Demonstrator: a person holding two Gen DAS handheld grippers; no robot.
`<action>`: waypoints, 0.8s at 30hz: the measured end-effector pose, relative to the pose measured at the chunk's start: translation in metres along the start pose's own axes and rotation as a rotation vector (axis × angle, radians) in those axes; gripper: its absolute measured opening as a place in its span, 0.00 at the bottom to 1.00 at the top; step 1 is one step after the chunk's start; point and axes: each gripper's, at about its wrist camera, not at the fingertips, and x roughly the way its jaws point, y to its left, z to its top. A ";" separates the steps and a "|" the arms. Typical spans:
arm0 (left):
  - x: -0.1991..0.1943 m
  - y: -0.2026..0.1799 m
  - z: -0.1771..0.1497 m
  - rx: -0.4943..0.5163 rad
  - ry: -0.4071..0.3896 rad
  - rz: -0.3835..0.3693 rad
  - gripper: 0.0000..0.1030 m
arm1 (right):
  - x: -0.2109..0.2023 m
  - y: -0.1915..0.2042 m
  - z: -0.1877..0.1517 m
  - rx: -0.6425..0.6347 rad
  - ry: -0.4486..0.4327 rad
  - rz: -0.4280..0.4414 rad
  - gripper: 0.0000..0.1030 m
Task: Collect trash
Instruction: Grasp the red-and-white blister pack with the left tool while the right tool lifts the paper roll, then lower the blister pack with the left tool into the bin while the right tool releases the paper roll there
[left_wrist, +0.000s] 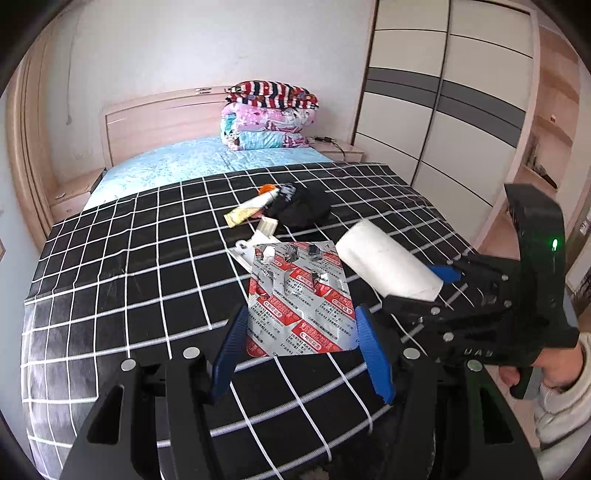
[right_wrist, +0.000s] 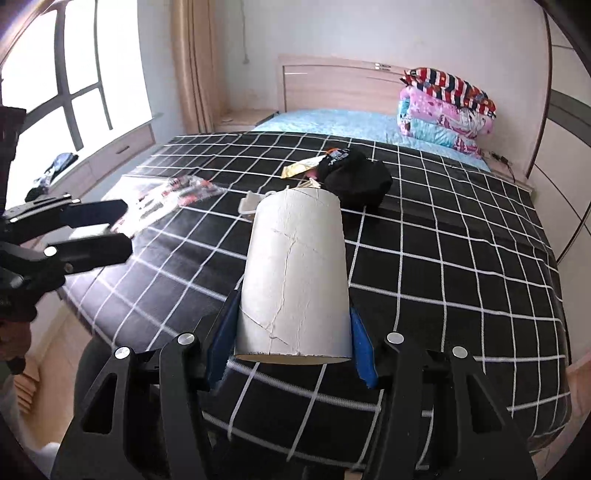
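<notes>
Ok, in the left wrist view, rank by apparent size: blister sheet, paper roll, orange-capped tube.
1. Blister sheet, nearest the camera, so likely exaggerated.
2. Paper roll.
3. Orange-capped tube, farthest away.

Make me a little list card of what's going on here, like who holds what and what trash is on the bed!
place: bed with a black checked cover
right tongs: shut on the white cardboard tube, held above the bed
left tongs: open, either side of the blister pack
blister pack: silver and red foil sheet, some pockets torn open
trash farther back: yellow tube with an orange cap, small white pieces beside it
also on the bed: black bundle of cloth, folded quilts by the headboard
</notes>
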 end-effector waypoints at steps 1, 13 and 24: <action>-0.003 -0.004 -0.004 0.010 0.003 -0.004 0.56 | -0.004 0.001 -0.003 -0.003 -0.003 0.005 0.52; -0.032 -0.033 -0.052 0.052 0.023 -0.047 0.56 | -0.024 0.011 -0.049 -0.031 0.036 0.068 0.53; -0.043 -0.050 -0.097 0.031 0.094 -0.153 0.56 | -0.043 0.018 -0.086 -0.050 0.078 0.093 0.53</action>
